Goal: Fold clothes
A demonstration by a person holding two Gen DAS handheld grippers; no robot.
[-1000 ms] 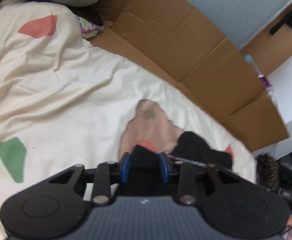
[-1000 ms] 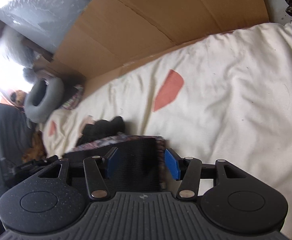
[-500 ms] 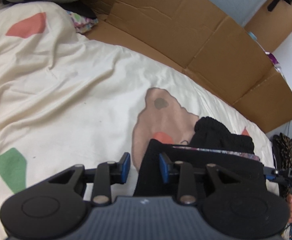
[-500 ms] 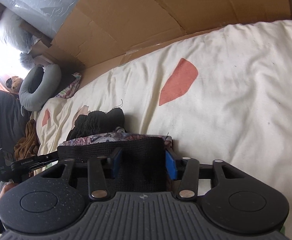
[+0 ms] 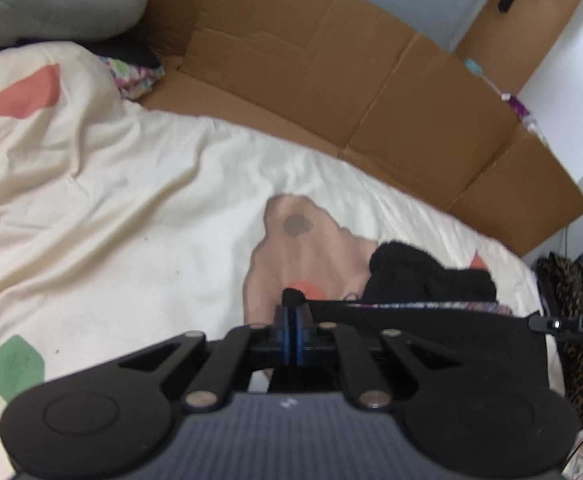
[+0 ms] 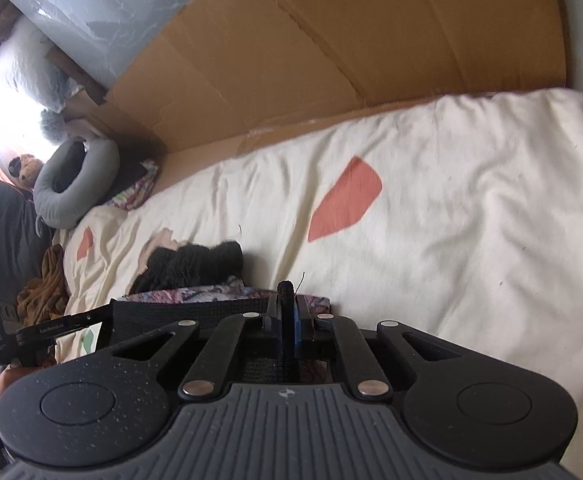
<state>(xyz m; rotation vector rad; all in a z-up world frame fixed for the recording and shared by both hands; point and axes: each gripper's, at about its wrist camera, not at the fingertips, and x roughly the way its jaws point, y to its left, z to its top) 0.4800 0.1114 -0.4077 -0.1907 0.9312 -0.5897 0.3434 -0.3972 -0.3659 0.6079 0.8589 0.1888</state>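
Note:
A black garment with a patterned lining hangs stretched between my two grippers above the cream bedsheet. My left gripper is shut on its left corner; a nub of black cloth pokes out above the blue pads. My right gripper is shut on the opposite corner in the same way. Each gripper shows in the other's view, at the garment's far end. Behind the garment a black fuzzy item lies on the sheet.
Flattened cardboard lines the wall behind the bed. A grey neck pillow lies at the head end. The sheet bears coloured patches and a brownish blotch. Brown cloth sits by the bed's edge.
Both grippers' jaws have closed onto the black garment's corners. The garment, slack between the jaws before, now runs as a taut band between the two grippers.

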